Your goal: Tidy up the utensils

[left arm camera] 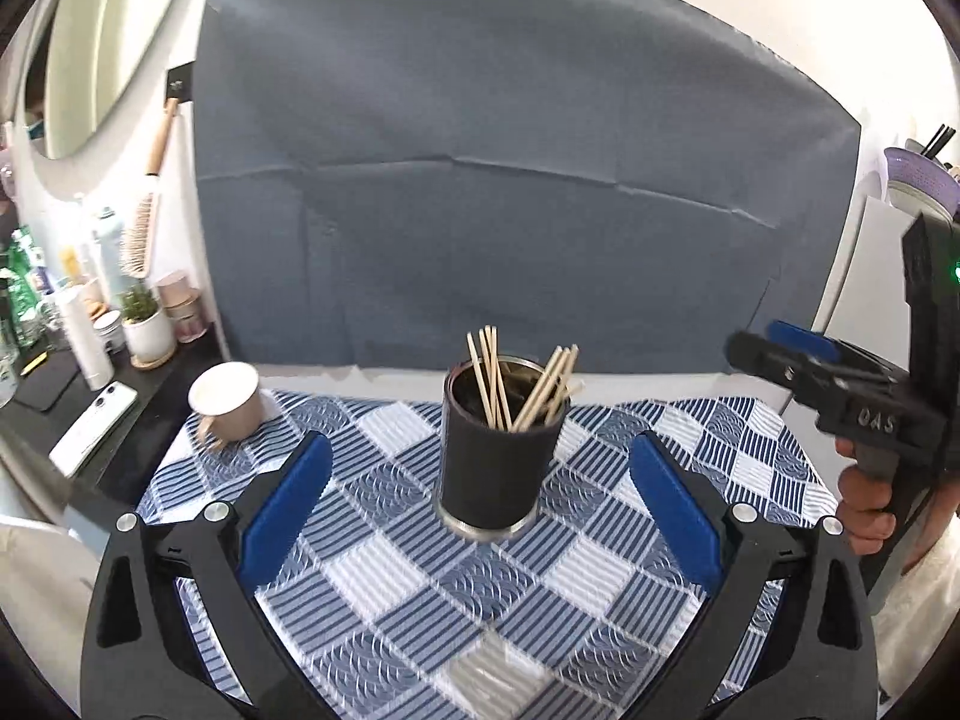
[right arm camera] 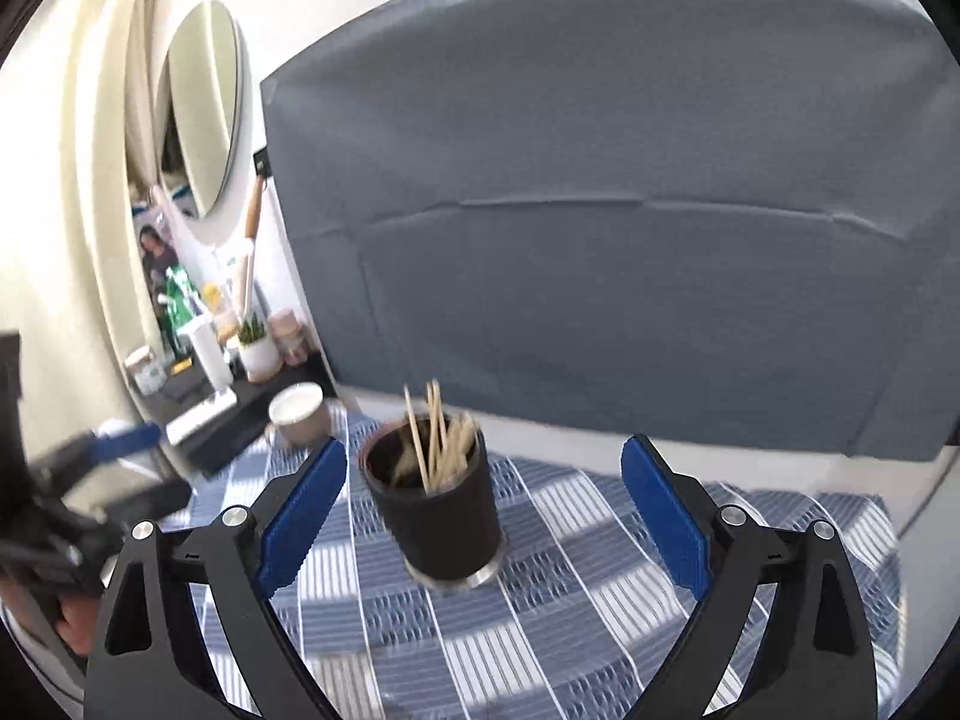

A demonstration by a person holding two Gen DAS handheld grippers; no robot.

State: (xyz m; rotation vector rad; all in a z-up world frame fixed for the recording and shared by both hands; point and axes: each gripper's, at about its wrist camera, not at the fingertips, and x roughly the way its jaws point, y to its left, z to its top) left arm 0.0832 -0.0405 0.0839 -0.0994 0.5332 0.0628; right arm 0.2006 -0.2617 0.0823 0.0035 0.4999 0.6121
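Note:
A black cylindrical holder [left arm camera: 493, 468] stands upright on the blue-and-white checked cloth [left arm camera: 420, 570], with several wooden chopsticks [left arm camera: 516, 384] standing in it. My left gripper [left arm camera: 480, 474] is open and empty, its blue pads either side of the holder and nearer the camera. My right gripper [right arm camera: 483, 480] is also open and empty, with the holder [right arm camera: 438, 516] and its chopsticks [right arm camera: 441, 438] between the pads. The right gripper also shows at the right edge of the left wrist view [left arm camera: 780, 348]. The left gripper shows blurred at the left of the right wrist view [right arm camera: 129, 462].
A beige paper cup [left arm camera: 227, 401] lies tipped at the cloth's far left corner. A black side shelf holds a phone [left arm camera: 93, 426], bottles, a potted plant [left arm camera: 144, 324] and jars. A grey backdrop [left arm camera: 510, 210] stands behind the table. A purple basket [left arm camera: 918, 177] sits at far right.

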